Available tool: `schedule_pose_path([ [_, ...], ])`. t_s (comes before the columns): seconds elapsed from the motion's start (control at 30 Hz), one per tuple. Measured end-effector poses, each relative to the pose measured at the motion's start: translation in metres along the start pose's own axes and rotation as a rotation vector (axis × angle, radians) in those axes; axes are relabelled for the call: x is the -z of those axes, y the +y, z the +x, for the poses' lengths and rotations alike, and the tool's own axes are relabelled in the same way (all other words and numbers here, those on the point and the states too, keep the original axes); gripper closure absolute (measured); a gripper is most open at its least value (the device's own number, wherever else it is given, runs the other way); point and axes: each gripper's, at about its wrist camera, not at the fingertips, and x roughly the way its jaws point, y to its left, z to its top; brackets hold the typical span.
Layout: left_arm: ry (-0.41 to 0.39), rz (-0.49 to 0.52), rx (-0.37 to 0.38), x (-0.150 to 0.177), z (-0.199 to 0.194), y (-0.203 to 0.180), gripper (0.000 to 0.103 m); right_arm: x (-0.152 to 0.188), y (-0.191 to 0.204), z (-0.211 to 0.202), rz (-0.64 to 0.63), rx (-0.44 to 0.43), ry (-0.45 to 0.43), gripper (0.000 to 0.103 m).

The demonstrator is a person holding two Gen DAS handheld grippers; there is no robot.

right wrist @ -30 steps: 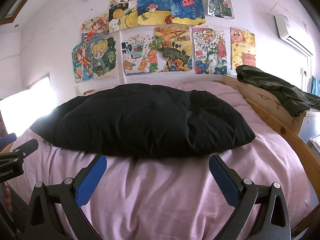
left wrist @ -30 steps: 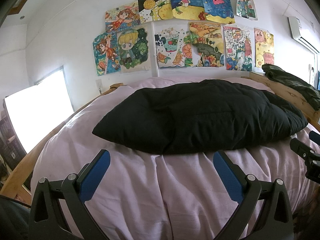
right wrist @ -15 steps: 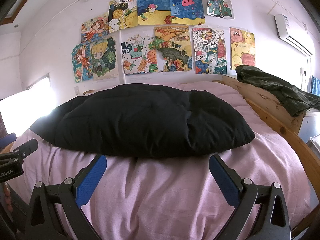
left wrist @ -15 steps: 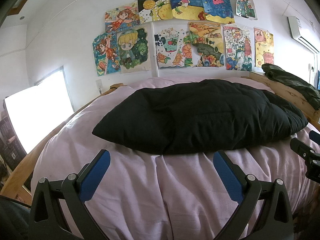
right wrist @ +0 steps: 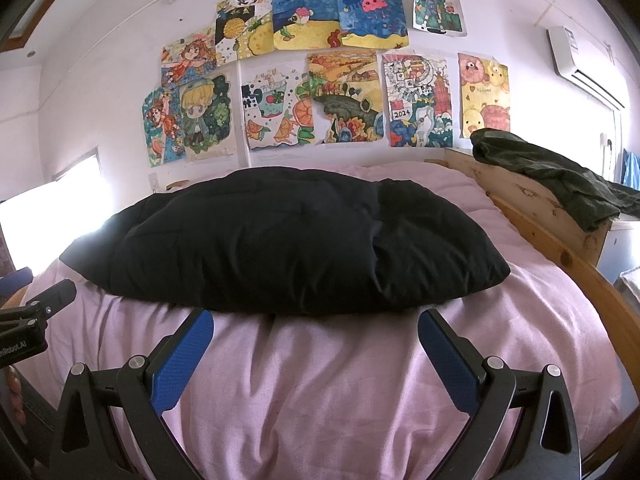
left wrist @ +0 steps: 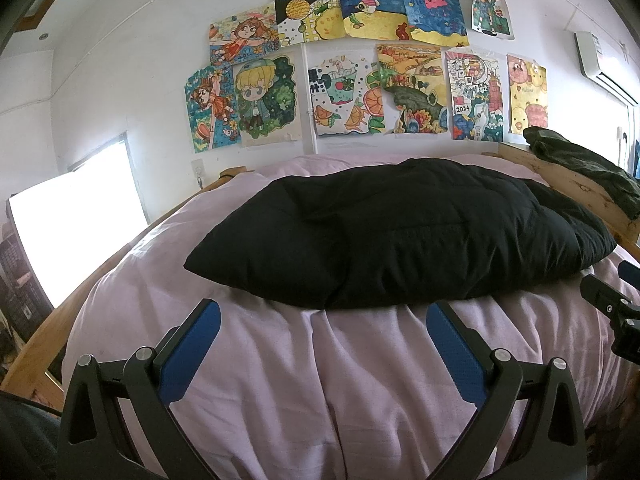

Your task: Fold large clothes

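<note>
Black padded jacket (left wrist: 400, 236) on bed (left wrist: 320, 380): advance both spread, empty hand-held grippers (left wrist: 322, 322) (right wrist: 314, 328); pinch near hem corners evenly.

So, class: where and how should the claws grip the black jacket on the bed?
Likely at the near hem of the jacket, one claw toward each end, coming in low over the sheet: that edge lies closest, and both claws are open.

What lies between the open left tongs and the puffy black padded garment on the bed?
Only wrinkled pink bedsheet, seen in the left wrist view: nothing else sits between the left tongs and the puffy black padded garment.
</note>
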Motion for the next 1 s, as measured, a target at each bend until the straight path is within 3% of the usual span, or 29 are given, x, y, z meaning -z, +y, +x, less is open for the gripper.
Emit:
schedule_pose_path([
  [1.0,0.001,0.004,0.004,0.0000,0.0004,0.0024,0.002,-0.0002,-0.0005,0.0001,0.003,0.000,0.000,0.000],
])
